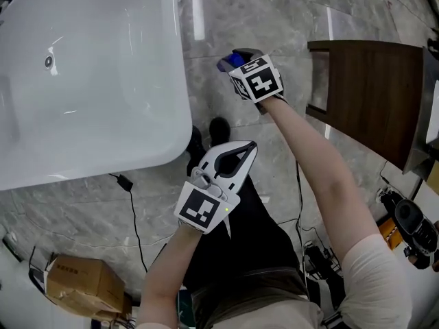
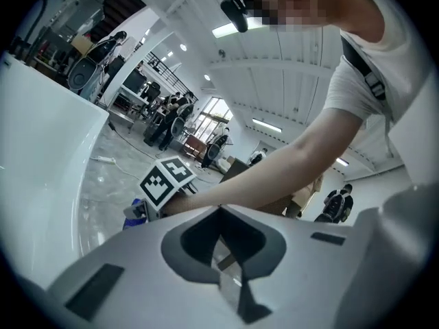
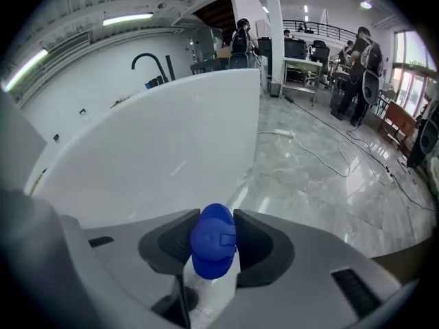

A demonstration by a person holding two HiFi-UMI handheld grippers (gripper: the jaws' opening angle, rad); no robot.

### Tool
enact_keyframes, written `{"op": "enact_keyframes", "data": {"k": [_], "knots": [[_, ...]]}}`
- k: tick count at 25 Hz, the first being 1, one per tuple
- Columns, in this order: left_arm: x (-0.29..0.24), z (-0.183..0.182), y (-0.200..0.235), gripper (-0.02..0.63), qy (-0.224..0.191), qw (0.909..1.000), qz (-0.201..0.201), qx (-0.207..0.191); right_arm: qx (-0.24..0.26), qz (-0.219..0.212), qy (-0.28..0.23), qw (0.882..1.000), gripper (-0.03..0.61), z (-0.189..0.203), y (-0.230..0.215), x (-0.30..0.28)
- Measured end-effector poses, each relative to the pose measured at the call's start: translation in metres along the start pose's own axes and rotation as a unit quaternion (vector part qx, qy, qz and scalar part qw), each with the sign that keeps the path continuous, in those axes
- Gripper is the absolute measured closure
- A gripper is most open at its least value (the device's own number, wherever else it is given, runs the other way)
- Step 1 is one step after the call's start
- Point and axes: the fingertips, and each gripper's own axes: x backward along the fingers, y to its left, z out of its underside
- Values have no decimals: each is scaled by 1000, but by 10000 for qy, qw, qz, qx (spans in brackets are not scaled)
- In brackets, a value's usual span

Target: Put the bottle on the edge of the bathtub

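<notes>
right gripper (image 3: pixel 214 234) clamps blue-capped bottle (image 1: pixel 229 62) at cap for carrying | bathtub (image 1: pixel 180 101) upper left; unreached | left gripper (image 2: pixel 219 214) closed, empty; spare

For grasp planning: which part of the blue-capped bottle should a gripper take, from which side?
The blue cap, from above, pads on opposite sides, as the right gripper holds it. The cap is narrow and rounded; the clear body hangs below, leaving the base free for the bathtub rim.
</notes>
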Motion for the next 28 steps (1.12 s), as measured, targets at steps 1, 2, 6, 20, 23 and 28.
{"op": "enact_keyframes", "data": {"k": [1, 2, 6, 20, 23, 28], "knots": [[-3, 12, 3, 555, 118, 9999, -12, -65, -3, -11, 13, 10000, 416, 3, 0, -8], [-7, 24, 7, 555, 246, 9996, -17, -131, -19, -31, 15, 10000, 416, 5, -1, -16], [-25, 64, 23, 557, 654, 9976, -25, -228, -100, -87, 9, 9999, 416, 19, -6, -44], [-81, 157, 90, 557, 1021, 9947, -94, -54, -220, -98, 105, 9997, 416, 79, -21, -146], [-91, 170, 98, 557, 1132, 9933, -117, -186, -201, -107, 125, 9997, 416, 87, -23, -158], [-107, 191, 119, 557, 1245, 9918, -188, -227, -156, -150, 101, 9997, 416, 95, -28, -186]]}}
